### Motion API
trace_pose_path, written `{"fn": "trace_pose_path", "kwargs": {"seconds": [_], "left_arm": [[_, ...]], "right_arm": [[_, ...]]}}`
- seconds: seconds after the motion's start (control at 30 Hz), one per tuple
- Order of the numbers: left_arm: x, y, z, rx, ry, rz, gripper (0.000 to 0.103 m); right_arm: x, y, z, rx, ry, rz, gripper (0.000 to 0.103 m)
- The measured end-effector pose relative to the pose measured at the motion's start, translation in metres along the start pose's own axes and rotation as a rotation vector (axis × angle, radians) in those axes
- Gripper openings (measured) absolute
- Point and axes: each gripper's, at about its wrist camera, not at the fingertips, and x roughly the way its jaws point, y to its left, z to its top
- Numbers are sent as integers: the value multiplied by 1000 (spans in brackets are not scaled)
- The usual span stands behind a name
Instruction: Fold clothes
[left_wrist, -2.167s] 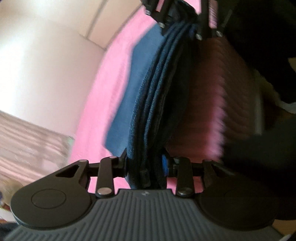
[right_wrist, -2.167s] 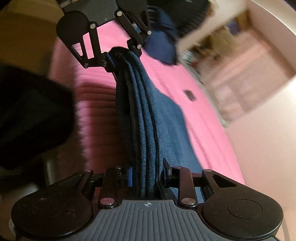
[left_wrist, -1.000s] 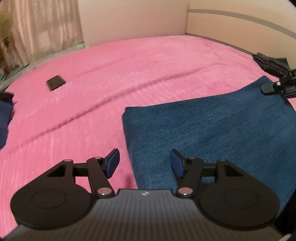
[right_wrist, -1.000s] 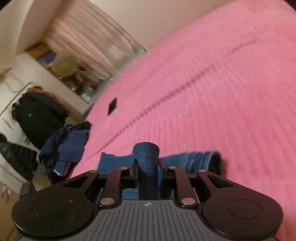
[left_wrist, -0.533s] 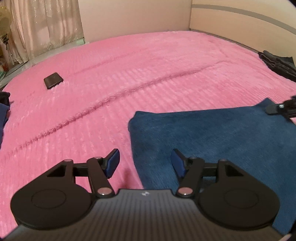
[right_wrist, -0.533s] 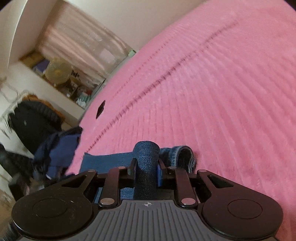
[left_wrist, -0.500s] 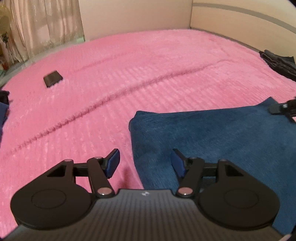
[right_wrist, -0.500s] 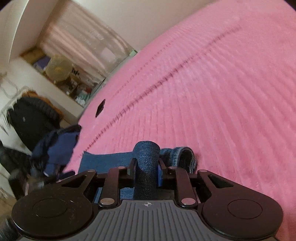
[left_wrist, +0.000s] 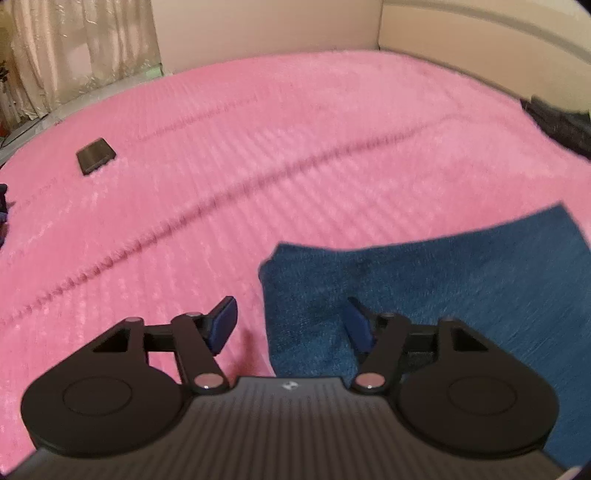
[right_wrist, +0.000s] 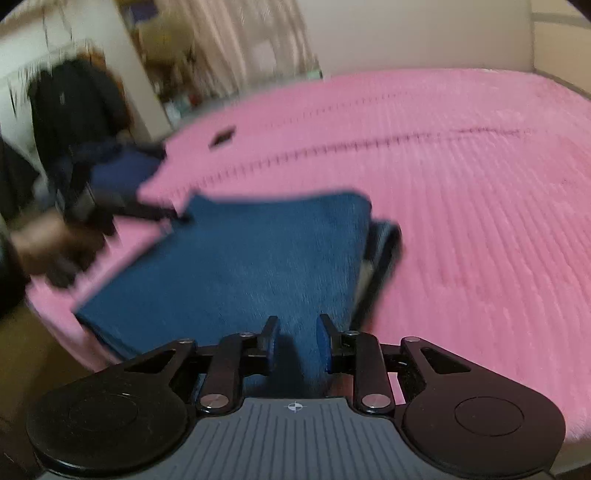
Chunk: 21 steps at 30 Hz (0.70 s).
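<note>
Landmark = jeans (left_wrist: 443, 280), folded blue denim slab lying flat on pink bed (left_wrist: 295, 147), at near edge.

Far left of jeans, well apart: small dark flat item (left_wrist: 95, 155) on bed; beyond bed edge, heap of dark blue clothes (right_wrist: 118, 166), blurred, prob. waiting to be folded.

At jeans' left end: left gripper (left_wrist: 291, 325) low over the corner, jaws wide apart, nothing between; left pad over bare bed, right pad over denim; not holding.

At jeans' right end: right gripper (right_wrist: 295, 345), jaws parted a little w/ denim running between them; pads seem off the cloth, so prob. released, but view blurred; cannot tell for sure.

Just right of jeans' far corner: a lower layer sticks out, dark edge showing; stack not quite square there.

Progress, as judged: jeans look folded & set down; left to do = maybe square up that right-side layer, then the heap at left.
</note>
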Motion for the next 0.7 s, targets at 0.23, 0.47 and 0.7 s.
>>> {"fn": "trace_pose_path", "kwargs": {"seconds": [0.23, 0.47, 0.7], "left_arm": [[36, 5, 23, 52, 49, 21, 55], [70, 0, 29, 84, 77, 27, 53], [-6, -3, 17, 95, 32, 38, 50]], "right_arm": [[5, 22, -11, -103, 12, -18, 47], [6, 19, -12, -90, 26, 0, 48], [-14, 41, -5, -125, -15, -21, 48]]}}
